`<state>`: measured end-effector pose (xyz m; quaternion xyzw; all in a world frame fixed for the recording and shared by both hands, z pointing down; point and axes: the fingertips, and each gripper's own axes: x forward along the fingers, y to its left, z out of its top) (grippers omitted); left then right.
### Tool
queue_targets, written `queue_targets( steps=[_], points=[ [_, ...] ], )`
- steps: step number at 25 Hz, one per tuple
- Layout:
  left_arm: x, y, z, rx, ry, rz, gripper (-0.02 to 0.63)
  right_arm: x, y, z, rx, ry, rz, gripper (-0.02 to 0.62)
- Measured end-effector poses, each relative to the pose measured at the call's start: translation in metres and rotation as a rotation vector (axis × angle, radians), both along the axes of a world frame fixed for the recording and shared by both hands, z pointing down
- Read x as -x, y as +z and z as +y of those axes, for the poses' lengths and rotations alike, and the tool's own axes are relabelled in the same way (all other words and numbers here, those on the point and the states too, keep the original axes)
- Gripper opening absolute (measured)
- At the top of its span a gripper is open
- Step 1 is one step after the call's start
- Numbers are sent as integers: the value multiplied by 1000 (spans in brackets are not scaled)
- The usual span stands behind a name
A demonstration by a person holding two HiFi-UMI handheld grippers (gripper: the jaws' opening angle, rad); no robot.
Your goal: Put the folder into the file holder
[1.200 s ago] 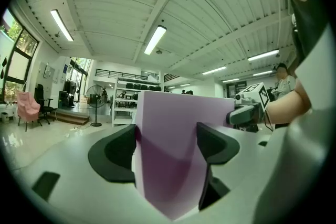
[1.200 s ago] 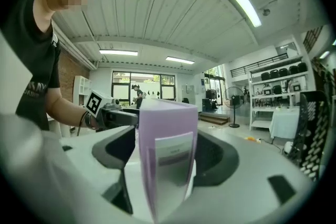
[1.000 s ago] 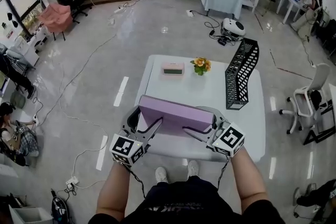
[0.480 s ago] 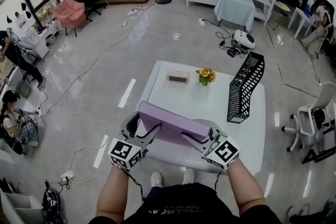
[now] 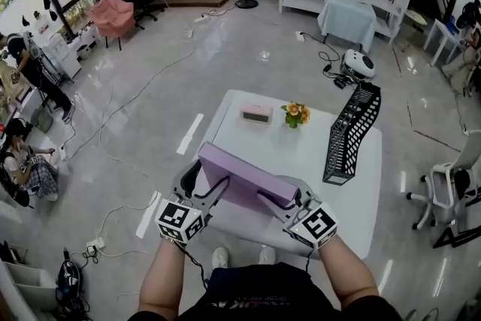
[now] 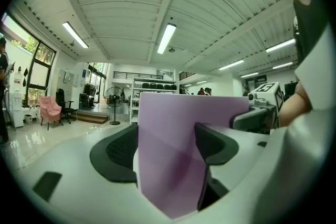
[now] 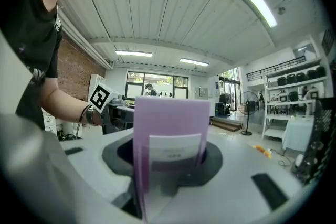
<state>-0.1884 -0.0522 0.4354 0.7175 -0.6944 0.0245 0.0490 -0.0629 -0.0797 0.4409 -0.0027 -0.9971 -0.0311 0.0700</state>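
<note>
A purple folder stands tilted on its long edge over the near side of the white table. My left gripper is at its left end, jaws wide and set against both faces. My right gripper is at the right end; its jaws have just been closing with the labelled end of the folder between them and now press on it. The black mesh file holder stands upright at the table's right edge, apart from the folder, and shows in the right gripper view as the file holder.
A small pink box and a pot of orange flowers sit at the table's far side. A white chair stands to the right of the table. Cables run over the floor at the left.
The right gripper's jaws have drawn in on the folder's right end. The folder and both hands have stayed almost in place; the head view has shifted a little.
</note>
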Motion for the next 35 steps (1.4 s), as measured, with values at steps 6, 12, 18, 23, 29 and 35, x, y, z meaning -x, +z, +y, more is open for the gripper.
queue_targets(
  steps=[6, 12, 18, 23, 29, 35],
  points=[
    [-17, -1, -10, 2, -45, -14, 336, -16, -4, -9, 29, 10, -30, 156],
    [-37, -3, -24, -3, -60, -22, 320, -40, -7, -24, 49, 45, -44, 153],
    [-51, -7, -40, -12, -45, -31, 304, -64, -15, -43, 62, 113, -75, 149],
    [-59, -18, -57, -44, -8, -31, 196, -82, -18, -60, 83, 235, -82, 144],
    [-67, -23, -79, -45, 100, -18, 5, -97, -19, -85, 113, 434, -92, 140],
    [-76, -24, -98, -34, 250, 11, 3, -105, -23, -97, 131, 609, -114, 138]
  ],
)
